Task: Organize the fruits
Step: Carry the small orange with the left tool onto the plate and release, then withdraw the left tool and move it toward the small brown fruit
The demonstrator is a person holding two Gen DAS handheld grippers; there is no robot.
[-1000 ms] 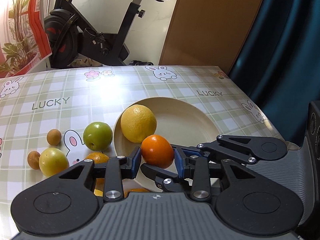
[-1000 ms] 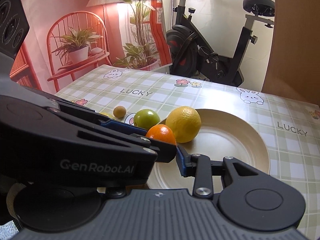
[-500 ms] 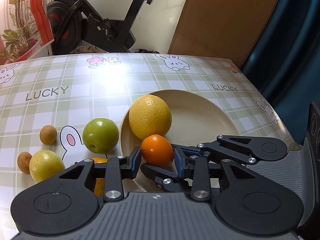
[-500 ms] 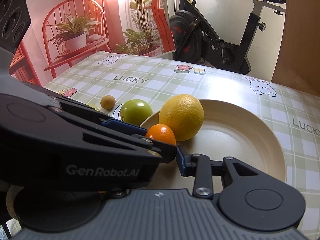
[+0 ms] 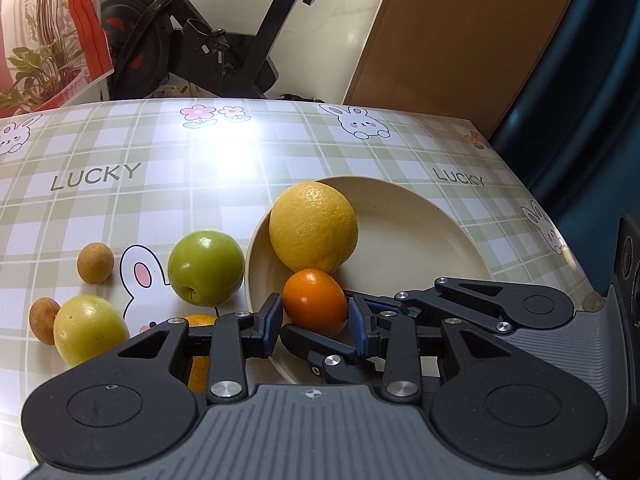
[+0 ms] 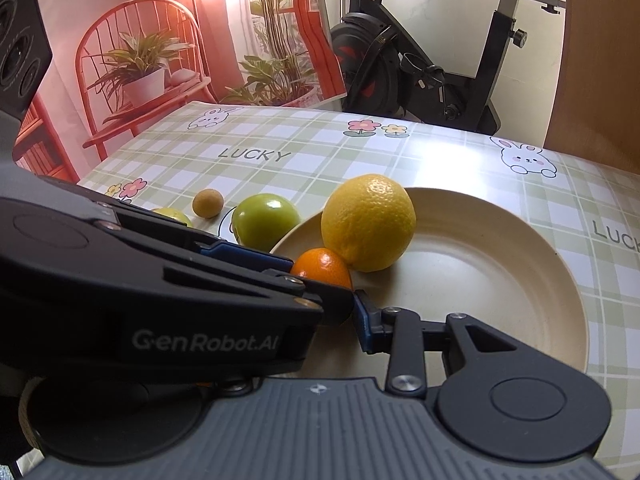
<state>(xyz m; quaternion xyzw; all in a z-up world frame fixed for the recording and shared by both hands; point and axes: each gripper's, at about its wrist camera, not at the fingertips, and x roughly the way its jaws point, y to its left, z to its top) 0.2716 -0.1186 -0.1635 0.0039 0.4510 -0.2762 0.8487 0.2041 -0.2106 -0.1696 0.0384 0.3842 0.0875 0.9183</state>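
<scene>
The small orange (image 5: pixel 315 299) sat between the pads of my left tongs (image 5: pixel 316 316), closed on it, just inside the plate (image 5: pixel 420 240) rim and touching the big yellow citrus (image 5: pixel 313 227). I could not tell how wide my right tongs (image 6: pixel 352 312) stood. I judged that releasing there could let it roll or push the citrus.

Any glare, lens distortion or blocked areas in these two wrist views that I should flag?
Left wrist view: a blown-out glare patch on the tablecloth washes out the plaid; fisheye bends the far table edge. The small orange sits sharp between the left gripper pads. Right wrist view: the left gripper's body fills the lower left, hiding the right gripper left finger; milder glare near the bunny print.
</scene>
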